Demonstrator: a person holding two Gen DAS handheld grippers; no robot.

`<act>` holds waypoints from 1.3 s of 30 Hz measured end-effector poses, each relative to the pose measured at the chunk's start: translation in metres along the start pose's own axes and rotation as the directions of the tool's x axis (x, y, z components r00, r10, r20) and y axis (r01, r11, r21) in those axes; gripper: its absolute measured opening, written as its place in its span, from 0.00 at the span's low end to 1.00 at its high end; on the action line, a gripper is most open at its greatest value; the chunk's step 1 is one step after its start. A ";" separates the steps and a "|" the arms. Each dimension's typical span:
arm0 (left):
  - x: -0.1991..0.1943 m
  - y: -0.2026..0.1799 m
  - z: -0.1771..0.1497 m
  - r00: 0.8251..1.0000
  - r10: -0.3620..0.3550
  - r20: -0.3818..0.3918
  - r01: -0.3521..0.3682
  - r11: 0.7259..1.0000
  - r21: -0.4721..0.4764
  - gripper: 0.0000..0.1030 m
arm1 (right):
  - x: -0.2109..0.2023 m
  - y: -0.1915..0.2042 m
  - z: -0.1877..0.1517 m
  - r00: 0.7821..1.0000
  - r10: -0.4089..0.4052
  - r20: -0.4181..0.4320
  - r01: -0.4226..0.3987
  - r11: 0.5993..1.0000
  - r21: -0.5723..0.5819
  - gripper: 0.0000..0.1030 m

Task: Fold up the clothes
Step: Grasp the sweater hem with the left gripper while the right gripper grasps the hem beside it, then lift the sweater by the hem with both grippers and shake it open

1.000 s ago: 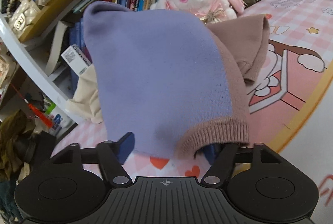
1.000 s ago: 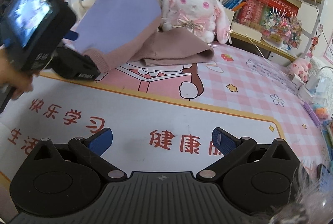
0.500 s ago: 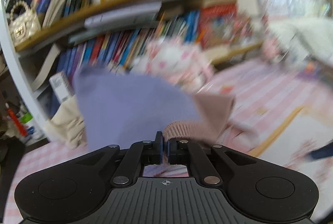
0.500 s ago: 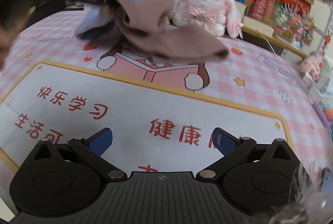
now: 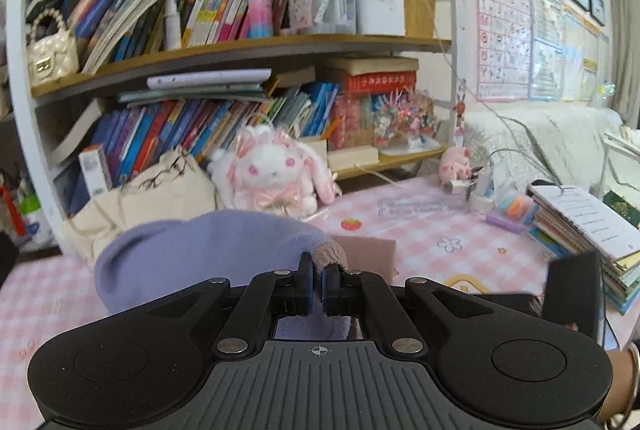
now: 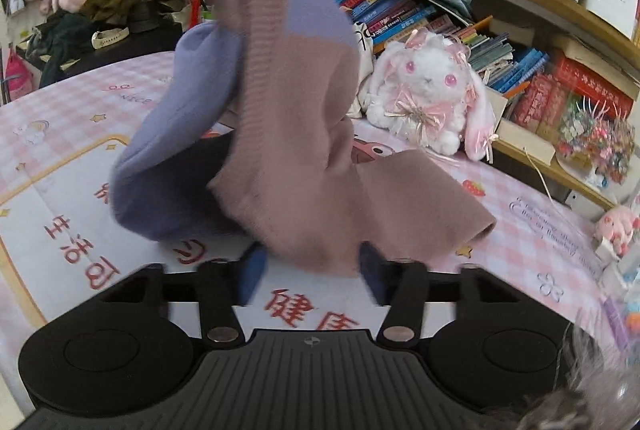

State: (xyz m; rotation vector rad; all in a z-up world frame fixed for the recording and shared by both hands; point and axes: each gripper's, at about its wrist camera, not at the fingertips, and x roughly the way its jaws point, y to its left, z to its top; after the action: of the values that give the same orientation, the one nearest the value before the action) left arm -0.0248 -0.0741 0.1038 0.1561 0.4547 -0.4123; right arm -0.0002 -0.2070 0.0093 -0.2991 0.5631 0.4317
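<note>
A lilac and dusty-pink knitted sweater (image 6: 296,134) hangs lifted above a pink checked worktop (image 6: 532,242), held by one of two hand-held tongs.

The left tongs (image 5: 318,284) are closed on the sweater's ribbed pink hem (image 5: 330,254), with lilac fabric bunched just beyond the blue fingertips (image 5: 306,286). From the right wrist view the garment droops from the top of the frame, its lilac part to the left and a pink sleeve (image 6: 432,206) trailing right onto the worktop. The right tongs (image 6: 312,272) are open, their fingers either side of the sweater's lowest pink fold, not gripping it. A white and pink plush rabbit (image 6: 428,94) sits behind, against a bookshelf (image 6: 520,30) crowded with books.
</note>
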 end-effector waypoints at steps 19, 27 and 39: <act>0.050 -0.063 -0.099 0.914 0.385 -0.130 -0.319 0.879 0.355 0.66 | -0.022 -0.068 0.044 0.992 0.013 0.129 -0.015 1.000 0.010 0.06; 0.051 -0.086 -0.118 0.909 0.407 -0.088 -0.330 0.832 0.446 0.79 | -0.027 -0.079 0.067 0.987 -0.012 0.158 0.015 1.000 -0.015 0.06; 0.056 -0.040 -0.106 0.827 0.560 -0.049 -0.508 0.782 0.361 0.19 | -0.042 -0.089 0.059 0.988 -0.026 0.153 0.039 0.996 -0.085 0.04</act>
State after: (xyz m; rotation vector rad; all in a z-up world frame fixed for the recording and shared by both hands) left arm -0.0376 -0.1054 -0.0179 0.6400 0.4671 0.0968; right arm 0.0363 -0.2743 0.0941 -0.3555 0.3908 0.4444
